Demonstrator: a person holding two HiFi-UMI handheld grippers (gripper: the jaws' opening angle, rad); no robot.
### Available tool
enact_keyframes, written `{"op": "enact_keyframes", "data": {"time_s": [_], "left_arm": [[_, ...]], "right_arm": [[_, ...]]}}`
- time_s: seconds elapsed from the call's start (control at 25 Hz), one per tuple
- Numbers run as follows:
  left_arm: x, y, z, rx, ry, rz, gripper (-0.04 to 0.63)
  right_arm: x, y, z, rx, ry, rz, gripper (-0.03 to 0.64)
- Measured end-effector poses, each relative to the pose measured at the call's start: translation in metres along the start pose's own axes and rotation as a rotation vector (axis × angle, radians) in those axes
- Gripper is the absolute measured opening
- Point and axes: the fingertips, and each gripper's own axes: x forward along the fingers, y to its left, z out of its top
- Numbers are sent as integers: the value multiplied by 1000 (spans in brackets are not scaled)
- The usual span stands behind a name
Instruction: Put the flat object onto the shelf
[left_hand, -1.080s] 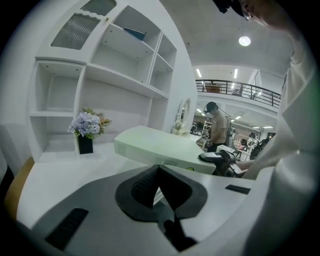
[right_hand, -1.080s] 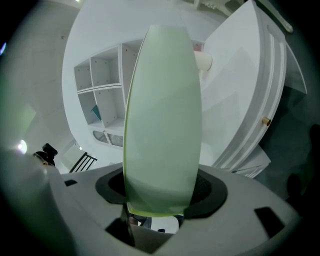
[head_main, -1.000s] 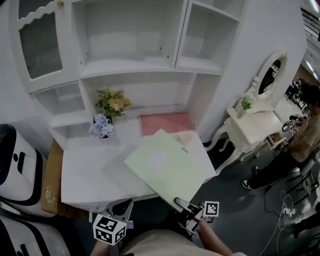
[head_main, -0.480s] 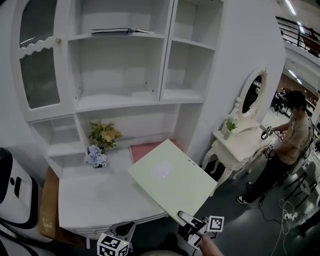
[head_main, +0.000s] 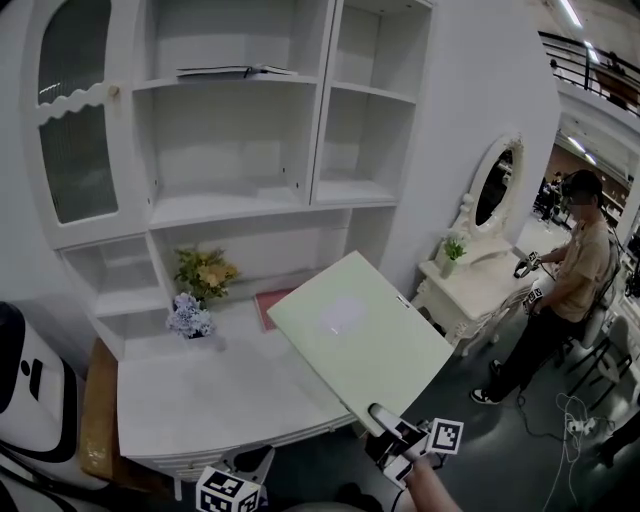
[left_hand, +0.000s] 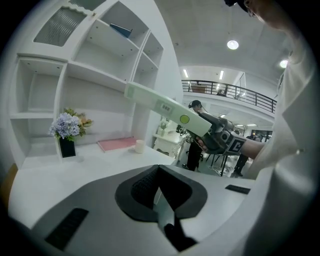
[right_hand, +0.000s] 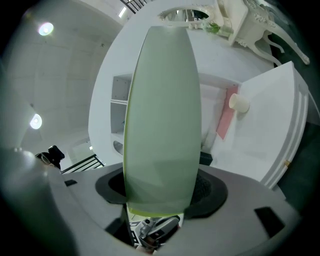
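Observation:
A large pale green flat board (head_main: 360, 335) hangs tilted in the air over the right front corner of the white desk (head_main: 200, 395). My right gripper (head_main: 388, 428) is shut on its near lower edge. In the right gripper view the board (right_hand: 160, 115) stands up between the jaws and hides most of the scene. The left gripper view shows the board (left_hand: 165, 105) edge-on with the right gripper (left_hand: 214, 139) holding it. The white shelf unit (head_main: 240, 205) rises behind the desk. My left gripper (head_main: 252, 468) sits low by the desk's front edge, its jaws together on nothing.
Yellow flowers (head_main: 205, 270) and a blue bunch in a dark vase (head_main: 187, 315) stand at the desk's back left. A pink flat pad (head_main: 268, 300) lies behind the board, a small cup (left_hand: 139, 146) beside it. A book (head_main: 235, 70) rests on a high shelf. A person (head_main: 570, 275) stands by a vanity table (head_main: 470, 285).
The green board has risen off the desk and shifted right with my right gripper. The head view has tilted up, bringing the upper shelves and the book into sight.

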Motion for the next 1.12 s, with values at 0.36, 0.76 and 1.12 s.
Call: {"op": "enact_keyframes", "data": {"time_s": [0.36, 0.76, 1.12], "left_arm": [[14, -21, 8, 29, -2, 58, 14], [38, -66, 18, 11, -16, 87, 14], [56, -87, 23, 25, -7, 80, 12]], "right_arm": [[-9, 31, 45, -62, -13, 77, 291], [-5, 65, 72, -75, 75, 174, 291], [18, 78, 126, -78, 34, 190, 291]]}}
